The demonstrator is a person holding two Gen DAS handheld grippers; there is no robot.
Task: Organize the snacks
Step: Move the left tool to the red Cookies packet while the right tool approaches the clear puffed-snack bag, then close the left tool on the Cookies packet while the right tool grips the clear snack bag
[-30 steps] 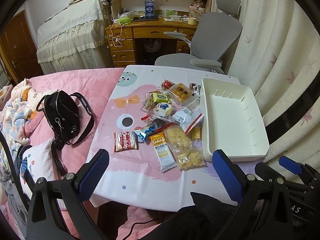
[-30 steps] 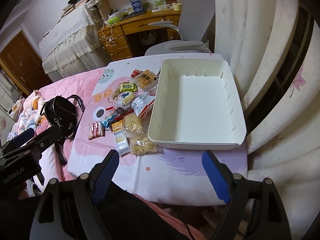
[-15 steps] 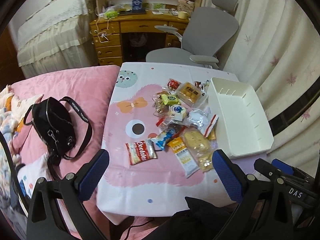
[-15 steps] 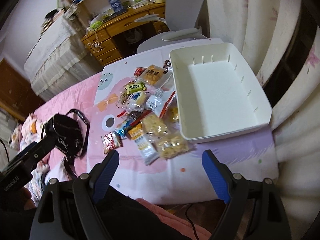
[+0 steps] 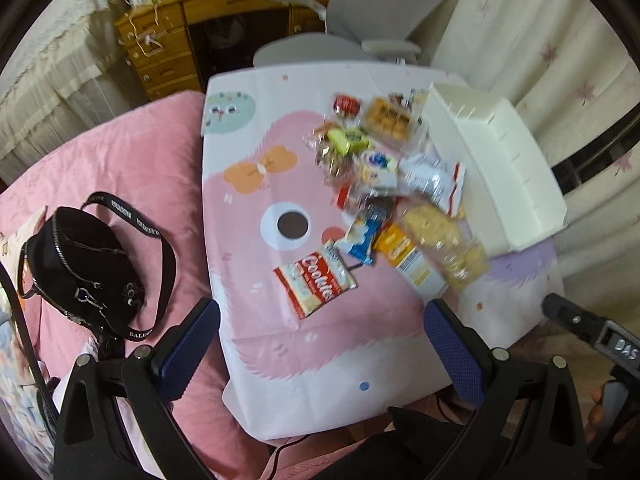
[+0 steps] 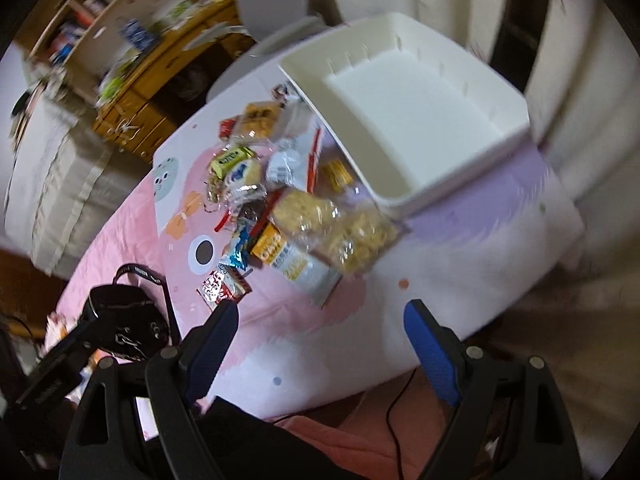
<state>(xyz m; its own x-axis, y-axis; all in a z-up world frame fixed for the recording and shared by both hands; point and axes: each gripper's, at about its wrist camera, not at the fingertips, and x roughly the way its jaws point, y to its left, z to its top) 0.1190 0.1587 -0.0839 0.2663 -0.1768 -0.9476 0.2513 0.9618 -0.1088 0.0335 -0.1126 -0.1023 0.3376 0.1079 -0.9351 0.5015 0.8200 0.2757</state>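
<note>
While both grippers, left [image 5: 320, 344] and right [image 6: 318, 342], hang agape and empty, snacks [image 5: 384, 196] lie heaped on worktop [image 5: 256, 344] beside bin [image 6: 404, 120]: light, crinkly, slippery, crushable; pinch the edge seams.

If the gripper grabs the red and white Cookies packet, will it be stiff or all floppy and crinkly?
Probably floppy and crinkly: the Cookies packet looks like thin shiny film lying flat on the table. It is likely light, and the cookies inside could crack if squeezed hard. Its glossy wrapper may slip a little.
</note>
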